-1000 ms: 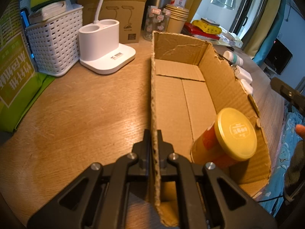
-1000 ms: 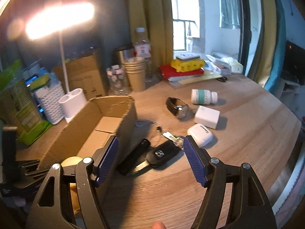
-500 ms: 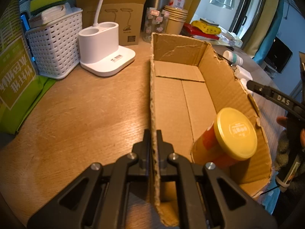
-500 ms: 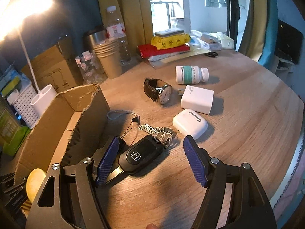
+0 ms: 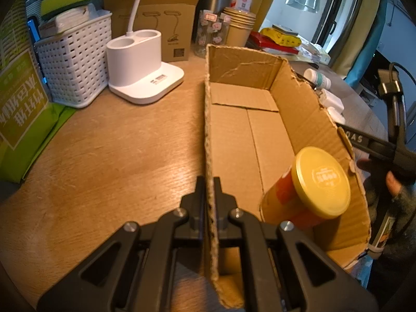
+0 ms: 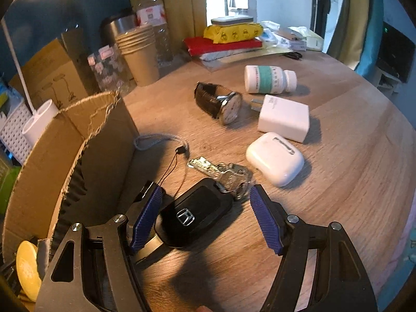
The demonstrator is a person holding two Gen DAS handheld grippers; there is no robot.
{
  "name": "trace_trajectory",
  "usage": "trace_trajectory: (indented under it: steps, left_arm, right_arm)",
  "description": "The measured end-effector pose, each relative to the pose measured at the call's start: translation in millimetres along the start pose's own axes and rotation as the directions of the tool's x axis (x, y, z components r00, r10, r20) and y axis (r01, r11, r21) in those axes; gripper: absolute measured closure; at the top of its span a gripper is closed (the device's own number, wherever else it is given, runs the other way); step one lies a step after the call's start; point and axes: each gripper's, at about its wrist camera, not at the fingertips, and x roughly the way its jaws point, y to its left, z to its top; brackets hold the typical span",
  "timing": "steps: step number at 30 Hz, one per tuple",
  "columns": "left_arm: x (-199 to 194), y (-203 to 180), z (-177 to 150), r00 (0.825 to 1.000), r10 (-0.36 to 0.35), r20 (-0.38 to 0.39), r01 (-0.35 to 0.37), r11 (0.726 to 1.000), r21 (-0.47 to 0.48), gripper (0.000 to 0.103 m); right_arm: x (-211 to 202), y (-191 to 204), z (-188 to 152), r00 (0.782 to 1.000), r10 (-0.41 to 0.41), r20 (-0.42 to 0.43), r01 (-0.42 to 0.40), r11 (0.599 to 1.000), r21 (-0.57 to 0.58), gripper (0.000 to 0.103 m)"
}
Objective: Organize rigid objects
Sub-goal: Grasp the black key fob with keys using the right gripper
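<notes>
Left tongs [image 5: 208,195]: closed tight on the near side wall of the open cardboard box [image 5: 234,140], one finger on each face of the wall. To the right of these tongs, inside the box, a yellow-lidded can [image 5: 309,189] leans against the far wall; its base is hidden behind its own lid.

Right tongs [image 6: 205,215]: wide open, holding nothing, blue pads [image 6: 147,219] straddling the black car key [image 6: 193,214], which lies on the desk [image 6: 338,182]. The key's lower left edge is hidden behind the left pad. A bunch of metal keys [image 6: 223,173] is attached just ahead of it.

Farther ahead and to the right lie a white earbud case [image 6: 275,157], a white charger [image 6: 284,117], a wristwatch [image 6: 219,101] and a pill bottle [image 6: 269,79]. Left of the right tongs stands the box's outer wall.
</notes>
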Motion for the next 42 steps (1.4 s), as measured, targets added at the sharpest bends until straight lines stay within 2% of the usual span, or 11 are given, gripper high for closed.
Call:
trace_trajectory:
  steps: [14,20,21,22,23,24,27,31,42]
  left_arm:
    - [0,2,0,1.0,-0.003,-0.001,0.003,1.0,-0.005,0.099]
    - [0,3,0,1.0,0.0,0.001,0.0,1.0,0.001,0.099]
    - [1,3,1,1.0,0.001,0.0,-0.001,1.0,0.001,0.099]
    - [1,3,1,1.0,0.002,0.001,-0.002,1.0,0.001,0.099]
    - [1,3,1,1.0,0.004,0.001,-0.004,1.0,0.002,0.099]
    - [1,3,1,1.0,0.005,0.001,-0.005,1.0,0.002,0.099]
    - [1,4,1,1.0,0.006,-0.001,-0.006,1.0,0.0,0.099]
    - [1,3,1,1.0,0.003,-0.001,-0.003,1.0,0.001,0.099]
    - [2,3,1,1.0,0.004,-0.001,-0.004,1.0,0.002,0.099]
  right_arm:
    - [-11,-21,-14,1.0,-0.021,-0.015,0.021,1.0,-0.007,0.031]
    - [0,-15,-7,1.0,-0.003,-0.017,0.003,1.0,-0.015,0.032]
    - [2,-13,-7,1.0,-0.007,-0.019,0.006,1.0,-0.02,0.034]
    - [4,-10,-6,1.0,-0.026,-0.011,0.025,0.999,-0.034,0.04]
    - [4,-9,-6,0.999,-0.039,-0.008,0.038,0.998,-0.041,0.052]
    - [3,-8,-6,0.999,-0.042,-0.005,0.041,0.998,-0.045,0.057]
    - [3,-10,-6,1.0,-0.031,-0.006,0.031,0.999,-0.041,0.058]
    - [-3,-16,-7,1.0,-0.01,-0.002,0.01,1.0,-0.023,0.065]
    - [-33,-16,0,0.997,0.06,0.049,-0.06,0.998,-0.001,0.066]
